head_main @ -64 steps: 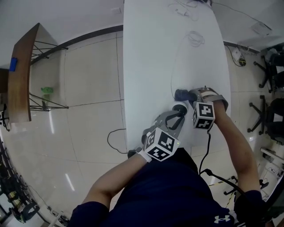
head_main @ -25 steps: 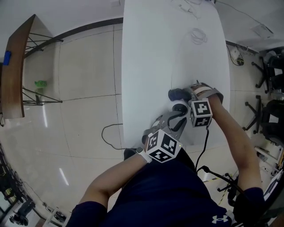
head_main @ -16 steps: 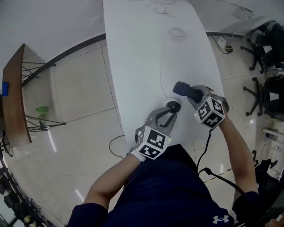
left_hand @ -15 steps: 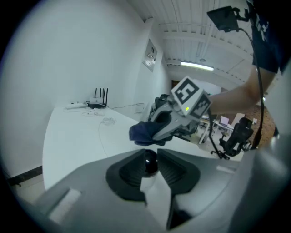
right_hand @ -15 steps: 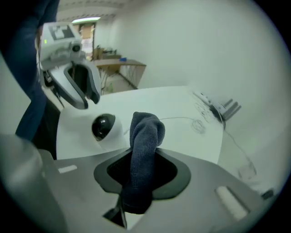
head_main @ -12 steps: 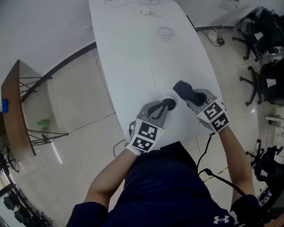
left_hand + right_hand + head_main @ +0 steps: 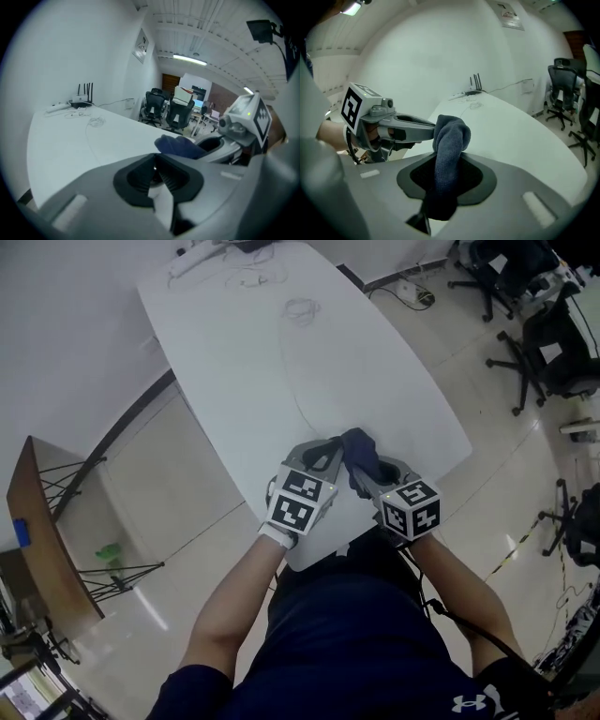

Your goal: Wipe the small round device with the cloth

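My left gripper [image 7: 330, 444] points across the near end of the white table [image 7: 281, 343]. Its jaws have just been closing, and the pads now pinch a small dark and white piece [image 7: 153, 174], which I take for the small round device. The head view hides that device behind the cloth. A dark blue cloth [image 7: 359, 454] sticks up out of my right gripper [image 7: 371, 471], which is shut on it. In the right gripper view the cloth [image 7: 450, 136] stands right beside the left gripper's tips [image 7: 425, 129]. From the left gripper view the cloth [image 7: 180, 145] lies just beyond my jaws.
A thin cable [image 7: 291, 395] runs from the device up the table to a small coil [image 7: 300, 307]. More cables and a router [image 7: 82, 101] sit at the far end. Office chairs [image 7: 553, 343] stand right of the table, and a wooden side table [image 7: 47, 540] stands left.
The left jaws have closed round the device. The right gripper has rolled and lifted, bringing the cloth across to the left gripper's tips. The head view has swung round.
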Demonstrator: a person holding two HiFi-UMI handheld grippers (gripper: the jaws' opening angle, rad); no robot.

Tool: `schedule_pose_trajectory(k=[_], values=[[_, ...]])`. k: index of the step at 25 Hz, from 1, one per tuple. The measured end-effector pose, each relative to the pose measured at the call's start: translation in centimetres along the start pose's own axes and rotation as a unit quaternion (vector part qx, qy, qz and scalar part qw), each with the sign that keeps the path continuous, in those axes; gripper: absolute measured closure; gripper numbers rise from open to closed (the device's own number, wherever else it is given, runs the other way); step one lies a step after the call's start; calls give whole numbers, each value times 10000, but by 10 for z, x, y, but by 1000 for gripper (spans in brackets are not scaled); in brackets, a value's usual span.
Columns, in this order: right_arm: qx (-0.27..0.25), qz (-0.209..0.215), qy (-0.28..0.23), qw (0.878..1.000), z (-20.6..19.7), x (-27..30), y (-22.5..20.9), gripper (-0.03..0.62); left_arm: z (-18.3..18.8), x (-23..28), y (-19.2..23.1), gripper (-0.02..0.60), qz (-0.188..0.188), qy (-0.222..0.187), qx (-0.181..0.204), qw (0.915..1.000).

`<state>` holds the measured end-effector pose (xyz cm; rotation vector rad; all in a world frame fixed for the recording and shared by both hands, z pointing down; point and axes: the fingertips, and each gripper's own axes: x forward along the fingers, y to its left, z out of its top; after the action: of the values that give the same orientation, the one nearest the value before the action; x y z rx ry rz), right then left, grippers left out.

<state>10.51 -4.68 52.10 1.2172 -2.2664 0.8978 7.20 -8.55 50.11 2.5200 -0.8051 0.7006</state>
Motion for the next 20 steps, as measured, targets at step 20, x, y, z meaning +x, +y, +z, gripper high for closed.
schedule_pose_trajectory(k=[20], values=[[1507, 608, 2167, 9626, -123, 32, 21, 487, 2, 3, -5, 540, 128, -103, -82, 9998]])
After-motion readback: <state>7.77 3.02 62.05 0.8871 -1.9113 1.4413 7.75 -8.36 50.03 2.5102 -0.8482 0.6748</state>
